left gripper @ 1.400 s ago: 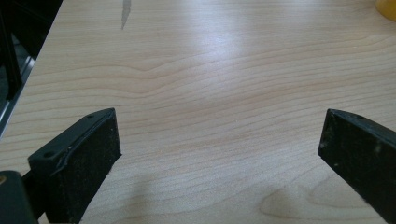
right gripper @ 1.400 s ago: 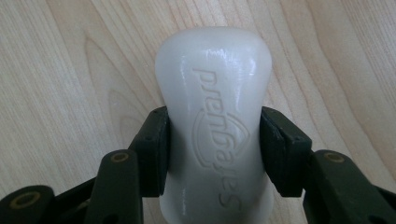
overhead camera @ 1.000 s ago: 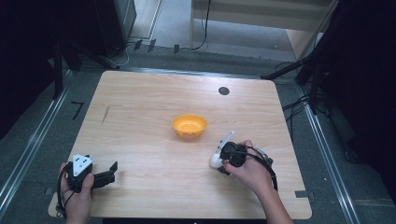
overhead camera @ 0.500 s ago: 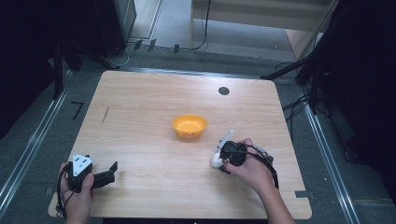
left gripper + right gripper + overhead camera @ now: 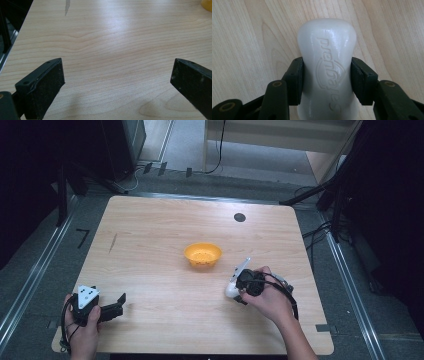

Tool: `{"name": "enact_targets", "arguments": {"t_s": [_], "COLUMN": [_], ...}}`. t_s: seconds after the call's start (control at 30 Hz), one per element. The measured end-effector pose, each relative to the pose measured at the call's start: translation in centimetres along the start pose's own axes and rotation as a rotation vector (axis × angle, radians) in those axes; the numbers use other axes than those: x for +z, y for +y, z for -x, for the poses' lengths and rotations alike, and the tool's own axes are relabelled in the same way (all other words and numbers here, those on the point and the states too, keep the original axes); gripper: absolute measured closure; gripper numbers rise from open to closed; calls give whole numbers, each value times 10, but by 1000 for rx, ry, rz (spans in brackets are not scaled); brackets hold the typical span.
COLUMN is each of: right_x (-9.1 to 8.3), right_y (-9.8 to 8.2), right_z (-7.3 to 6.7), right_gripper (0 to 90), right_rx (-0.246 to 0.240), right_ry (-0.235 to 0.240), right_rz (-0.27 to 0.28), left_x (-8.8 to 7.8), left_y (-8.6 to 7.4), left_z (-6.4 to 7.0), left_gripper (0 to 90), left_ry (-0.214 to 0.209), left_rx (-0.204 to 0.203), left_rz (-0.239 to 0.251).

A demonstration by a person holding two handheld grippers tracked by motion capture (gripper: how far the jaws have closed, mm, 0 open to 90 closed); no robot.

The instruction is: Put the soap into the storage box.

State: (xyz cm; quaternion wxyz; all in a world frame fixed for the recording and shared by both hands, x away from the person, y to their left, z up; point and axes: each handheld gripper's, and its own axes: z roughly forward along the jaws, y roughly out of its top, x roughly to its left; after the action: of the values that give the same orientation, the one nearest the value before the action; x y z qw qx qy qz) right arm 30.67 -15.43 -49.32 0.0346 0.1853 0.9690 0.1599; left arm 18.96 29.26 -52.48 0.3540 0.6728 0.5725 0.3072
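Observation:
A white bar of soap [image 5: 327,47] with raised lettering sits between the two black jaws of my right gripper [image 5: 327,77], which is shut on its waist, just above the wooden table. In the high view the right gripper [image 5: 239,281] and the white soap [image 5: 231,289] are right of centre, a short way below and right of a small orange bowl [image 5: 202,255]. My left gripper [image 5: 119,303] rests at the table's near left corner. Its jaws stand wide apart in the left gripper view [image 5: 117,75], with bare wood between them.
The wooden table [image 5: 150,235] has a dark round grommet [image 5: 239,217] near its far edge. The orange bowl's rim [image 5: 207,3] peeks in at the top right of the left gripper view. Dark floor, rails and cables surround the table.

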Motion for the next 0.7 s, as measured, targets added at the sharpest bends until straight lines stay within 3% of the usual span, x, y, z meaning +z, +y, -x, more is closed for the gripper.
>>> {"name": "enact_targets", "arguments": {"t_s": [0.53, 0.7], "right_x": [-13, -17], "right_y": [13, 20], "right_z": [8, 13], "right_gripper": [505, 505], "right_rx": [-34, -66], "right_ry": [-2, -6], "right_rz": [16, 20], "left_x": [0, 0], "left_y": [0, 0], "left_z": [0, 0], "left_gripper": [0, 0], "left_ry": [-1, -1], "left_rx": [-1, -1], "left_rz": [-1, -1]}}
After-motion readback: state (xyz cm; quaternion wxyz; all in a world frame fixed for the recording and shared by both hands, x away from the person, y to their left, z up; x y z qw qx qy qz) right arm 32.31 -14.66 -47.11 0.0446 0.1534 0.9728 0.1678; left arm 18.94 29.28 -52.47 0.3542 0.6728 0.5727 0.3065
